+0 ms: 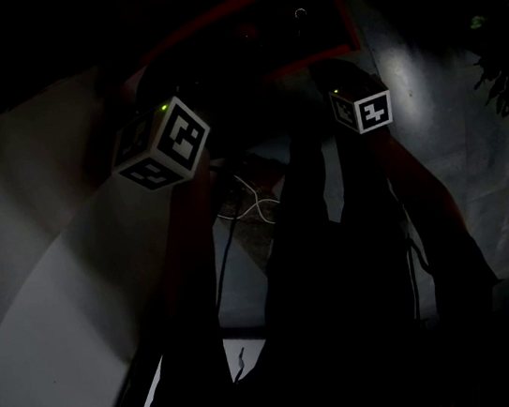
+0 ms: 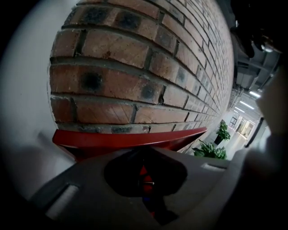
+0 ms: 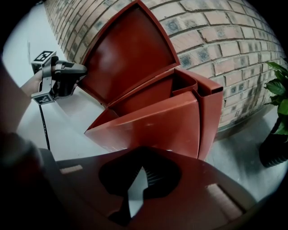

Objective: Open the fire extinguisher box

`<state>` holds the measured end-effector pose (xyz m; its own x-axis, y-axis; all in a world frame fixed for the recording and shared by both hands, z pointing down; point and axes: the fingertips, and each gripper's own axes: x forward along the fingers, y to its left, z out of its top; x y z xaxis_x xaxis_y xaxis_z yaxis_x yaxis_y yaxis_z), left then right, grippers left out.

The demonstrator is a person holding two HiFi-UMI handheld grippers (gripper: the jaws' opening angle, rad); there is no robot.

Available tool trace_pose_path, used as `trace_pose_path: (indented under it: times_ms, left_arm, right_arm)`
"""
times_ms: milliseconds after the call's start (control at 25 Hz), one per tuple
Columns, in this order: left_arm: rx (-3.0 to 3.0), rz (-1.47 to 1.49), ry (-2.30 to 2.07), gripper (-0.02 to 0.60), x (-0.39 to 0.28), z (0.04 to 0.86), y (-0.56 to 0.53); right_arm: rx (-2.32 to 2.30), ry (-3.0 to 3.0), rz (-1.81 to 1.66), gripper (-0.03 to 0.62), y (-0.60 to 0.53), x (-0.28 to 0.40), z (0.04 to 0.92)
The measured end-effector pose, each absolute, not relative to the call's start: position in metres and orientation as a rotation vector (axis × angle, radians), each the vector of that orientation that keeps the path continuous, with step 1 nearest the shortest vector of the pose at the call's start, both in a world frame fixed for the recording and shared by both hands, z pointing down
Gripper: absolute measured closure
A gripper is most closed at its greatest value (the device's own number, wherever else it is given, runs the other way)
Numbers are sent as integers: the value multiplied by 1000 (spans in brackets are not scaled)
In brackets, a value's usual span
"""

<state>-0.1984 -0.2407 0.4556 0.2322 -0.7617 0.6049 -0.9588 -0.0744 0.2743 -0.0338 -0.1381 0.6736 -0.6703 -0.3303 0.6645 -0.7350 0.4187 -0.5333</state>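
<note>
The red fire extinguisher box (image 3: 153, 121) stands against the brick wall, its lid (image 3: 130, 49) swung up and back. My left gripper (image 3: 82, 70) is at the lid's left edge, its tips touching that edge. In the left gripper view the lid's rim (image 2: 130, 139) runs across just above my left gripper (image 2: 144, 170), whose jaws are shut with only a thin slit; a bit of red and blue shows through it. My right gripper (image 3: 135, 191) hangs in front of the box, apart from it, shut with nothing in it. The head view is very dark; only the marker cubes (image 1: 162, 143) show well.
A brick wall (image 2: 135, 54) rises behind the box. A potted plant (image 3: 279, 94) stands to the box's right, on the grey floor (image 3: 243, 152). A thin black cable (image 3: 44, 128) hangs down from my left gripper. A white wall (image 3: 22, 31) is at the left.
</note>
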Motion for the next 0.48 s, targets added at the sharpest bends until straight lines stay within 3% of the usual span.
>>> trace_pose_path:
  times_ms: [480]
  left_arm:
    - [1903, 400, -1585, 581, -209, 450, -266]
  right_arm:
    - [850, -2209, 1164, 595, -136, -39, 668]
